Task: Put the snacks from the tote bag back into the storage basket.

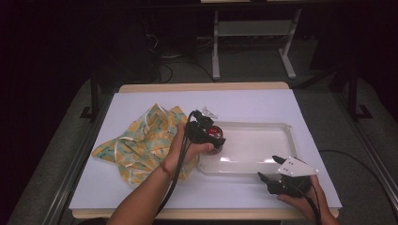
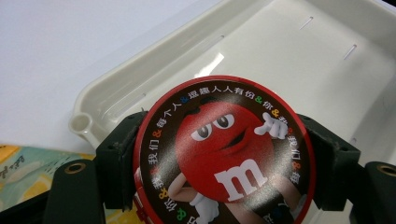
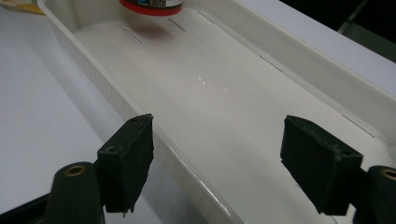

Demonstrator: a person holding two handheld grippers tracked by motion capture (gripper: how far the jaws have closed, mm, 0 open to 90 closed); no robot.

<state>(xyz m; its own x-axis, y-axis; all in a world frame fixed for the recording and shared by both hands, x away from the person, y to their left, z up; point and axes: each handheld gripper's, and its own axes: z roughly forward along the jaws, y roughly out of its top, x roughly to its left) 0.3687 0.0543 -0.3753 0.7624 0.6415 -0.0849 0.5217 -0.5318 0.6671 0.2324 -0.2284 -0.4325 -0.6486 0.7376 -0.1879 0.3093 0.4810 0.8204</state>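
Observation:
A round red tin (image 2: 224, 151) with a red candy character and white lettering on its lid sits between the jaws of my left gripper (image 2: 226, 158), which is shut on it. In the high view the left gripper (image 1: 212, 139) holds the tin (image 1: 215, 131) over the left end of a white plastic tray (image 1: 281, 129). The tin's underside (image 3: 152, 5) hangs above the tray floor (image 3: 210, 93) in the right gripper view. My right gripper (image 1: 266, 168) is open at the tray's near right corner, its jaws either side of the tray's near wall (image 3: 140, 116).
A yellow and green patterned cloth (image 1: 141, 140) lies crumpled left of the tray on the white table top (image 1: 258, 101). A small clear plastic piece (image 1: 210, 112) lies just behind the tray's left end. Dark floor and table legs (image 1: 216, 47) lie beyond the table.

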